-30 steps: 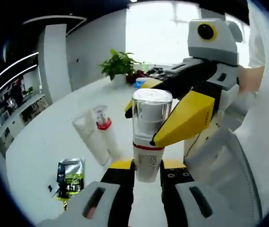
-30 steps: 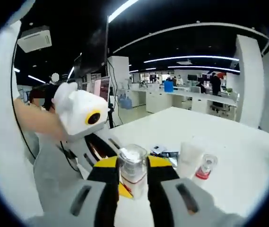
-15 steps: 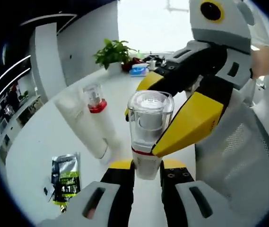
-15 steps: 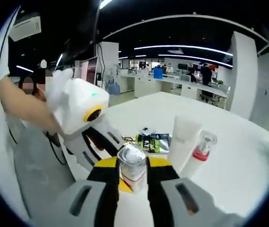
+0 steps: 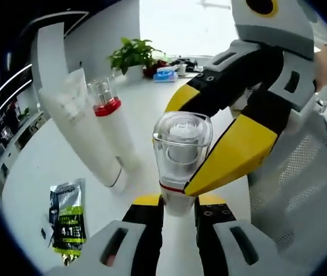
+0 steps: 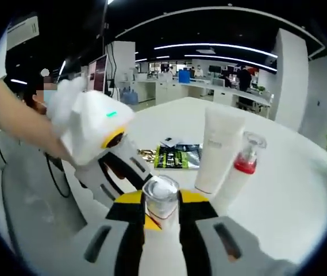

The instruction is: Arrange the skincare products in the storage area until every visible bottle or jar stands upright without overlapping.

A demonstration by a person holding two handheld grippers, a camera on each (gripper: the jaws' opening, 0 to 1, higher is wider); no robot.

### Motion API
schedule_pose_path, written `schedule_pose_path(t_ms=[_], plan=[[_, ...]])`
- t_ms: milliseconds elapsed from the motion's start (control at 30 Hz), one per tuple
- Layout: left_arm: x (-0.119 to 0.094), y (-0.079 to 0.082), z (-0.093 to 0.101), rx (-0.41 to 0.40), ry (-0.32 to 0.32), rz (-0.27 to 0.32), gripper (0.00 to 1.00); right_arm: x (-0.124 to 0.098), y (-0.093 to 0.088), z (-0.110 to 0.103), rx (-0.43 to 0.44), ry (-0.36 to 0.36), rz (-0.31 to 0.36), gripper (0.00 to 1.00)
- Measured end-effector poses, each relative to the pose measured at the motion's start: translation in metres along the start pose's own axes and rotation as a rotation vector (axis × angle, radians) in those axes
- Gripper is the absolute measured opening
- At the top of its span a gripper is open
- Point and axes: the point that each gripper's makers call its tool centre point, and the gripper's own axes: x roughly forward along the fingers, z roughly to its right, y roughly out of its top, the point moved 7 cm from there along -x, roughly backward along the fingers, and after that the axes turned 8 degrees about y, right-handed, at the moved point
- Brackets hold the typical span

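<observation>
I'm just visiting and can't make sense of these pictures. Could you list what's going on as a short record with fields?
held item: clear-capped bottle, upright
left gripper: shut on the bottle's lower body
right gripper: shut on its cap end
standing nearby: white tube and red-collared bottle, side by side
lying flat: green sachet
surface: white table
background: potted plant

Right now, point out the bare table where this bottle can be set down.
Bare white table lies beyond the red-collared bottle and between the plant and the white tube. It is crowded near the sachet.
</observation>
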Motion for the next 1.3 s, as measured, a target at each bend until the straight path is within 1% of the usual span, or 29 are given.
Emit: schedule_pose_path(t_ms=[467,600,667,1000,1067,1300], plan=[[0.015,-0.009,-0.001,-0.015,-0.021,-0.014,0.17,0.008,-0.011,0.006,0.014,-0.014,-0.046,0.21],[0.017,-0.010,-0.002,-0.010,-0.023,-0.017,0.17,0.009,-0.013,0.007,0.015,-0.017,-0.053,0.21],[0.019,-0.011,-0.002,0.005,-0.023,-0.023,0.17,0.010,-0.014,0.008,0.016,-0.018,-0.059,0.21],[0.020,-0.011,-0.005,0.009,-0.029,-0.024,0.18,0.012,-0.013,0.011,0.021,-0.024,-0.046,0.21],[0.021,-0.011,-0.005,0.011,-0.030,-0.026,0.18,0.013,-0.012,0.011,0.010,-0.022,-0.049,0.21],[0.023,-0.010,-0.007,0.016,-0.032,-0.027,0.18,0.014,-0.011,0.013,0.014,-0.028,-0.057,0.22]])
